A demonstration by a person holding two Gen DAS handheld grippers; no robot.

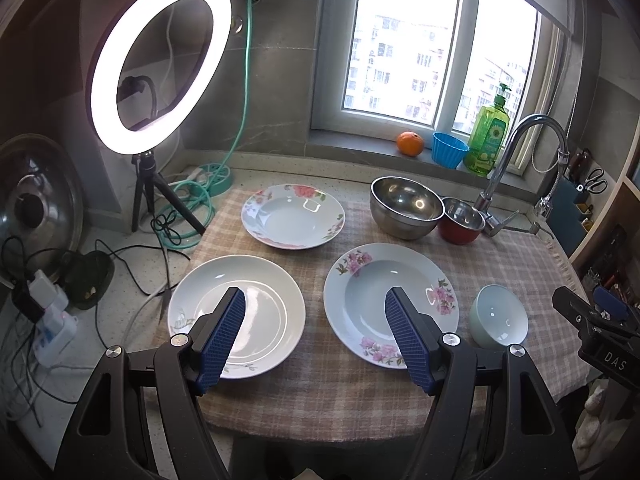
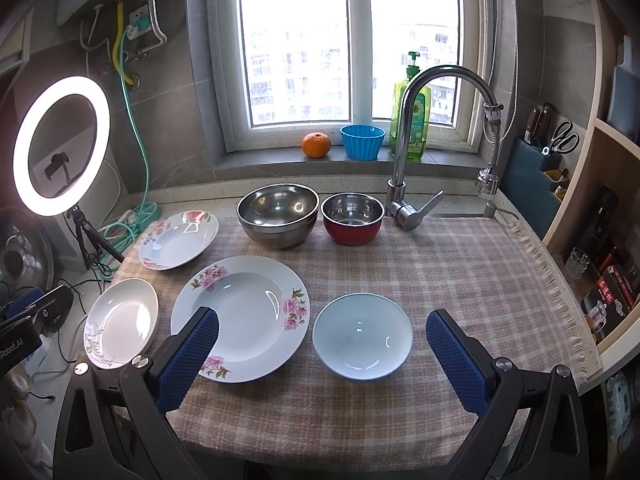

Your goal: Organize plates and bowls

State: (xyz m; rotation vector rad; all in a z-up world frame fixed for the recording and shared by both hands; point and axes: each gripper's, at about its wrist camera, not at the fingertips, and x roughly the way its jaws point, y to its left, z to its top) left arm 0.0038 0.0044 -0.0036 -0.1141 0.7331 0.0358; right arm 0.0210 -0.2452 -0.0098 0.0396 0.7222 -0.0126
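Three plates lie on the checked cloth [image 1: 320,392]: a plain white plate [image 1: 260,312] [image 2: 120,320] at the near left, a pink-flowered plate [image 1: 372,292] [image 2: 248,312] in the middle, and a red-flowered plate [image 1: 292,216] [image 2: 178,238] behind them. A pale green bowl [image 1: 498,322] [image 2: 362,336] sits at the near right. A large steel bowl [image 1: 406,206] [image 2: 278,214] and a red steel-lined bowl [image 1: 460,220] [image 2: 352,218] stand at the back. My left gripper [image 1: 316,300] hovers open between the two near plates. My right gripper [image 2: 322,322] is open around the green bowl, above it.
A faucet [image 2: 404,184] rises behind the red bowl. On the window sill are an orange [image 2: 316,145], a blue cup [image 2: 362,142] and a green soap bottle [image 2: 412,120]. A ring light [image 1: 160,60] on a tripod, cables and a pot lid [image 1: 36,208] crowd the left.
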